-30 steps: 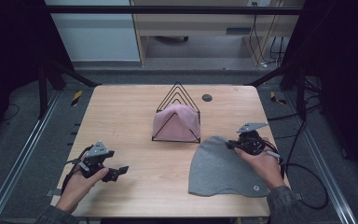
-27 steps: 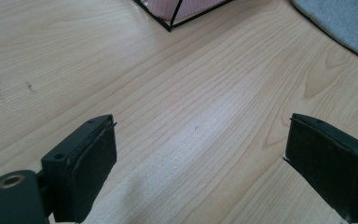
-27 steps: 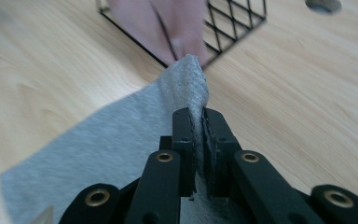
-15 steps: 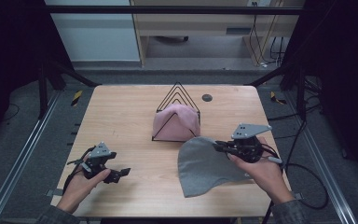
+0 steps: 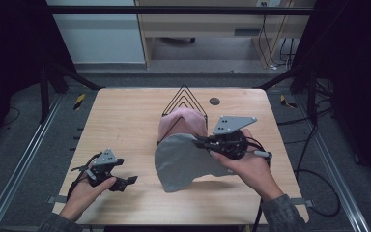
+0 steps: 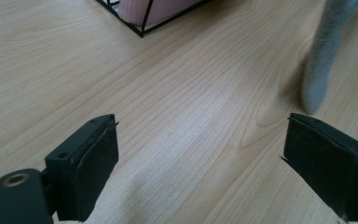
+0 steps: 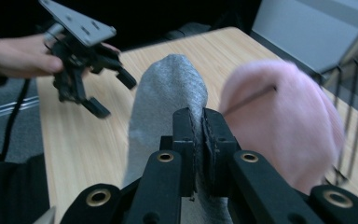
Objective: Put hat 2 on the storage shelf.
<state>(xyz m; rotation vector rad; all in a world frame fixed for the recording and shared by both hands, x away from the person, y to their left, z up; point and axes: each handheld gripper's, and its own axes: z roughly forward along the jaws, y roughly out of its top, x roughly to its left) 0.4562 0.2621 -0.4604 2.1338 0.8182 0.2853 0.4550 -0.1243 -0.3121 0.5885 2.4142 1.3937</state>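
Your right claw [image 5: 199, 141] clamped on grey beanie [image 5: 186, 162], lifted off desk [image 5: 125, 116], hanging just in front of pink beanie [image 5: 183, 121] in black wire rack [image 5: 184, 96]. Lower edge near desk top. Your left claw [image 5: 128, 181] wide, nothing betw. jaws, low over desk, well apart from grey beanie.

A plain grey knitted hat [image 5: 183, 162] hangs beside a pale pink hat [image 5: 186, 121] in a black wire rack [image 5: 183, 96], on a light wood-grain bench [image 5: 125, 121].
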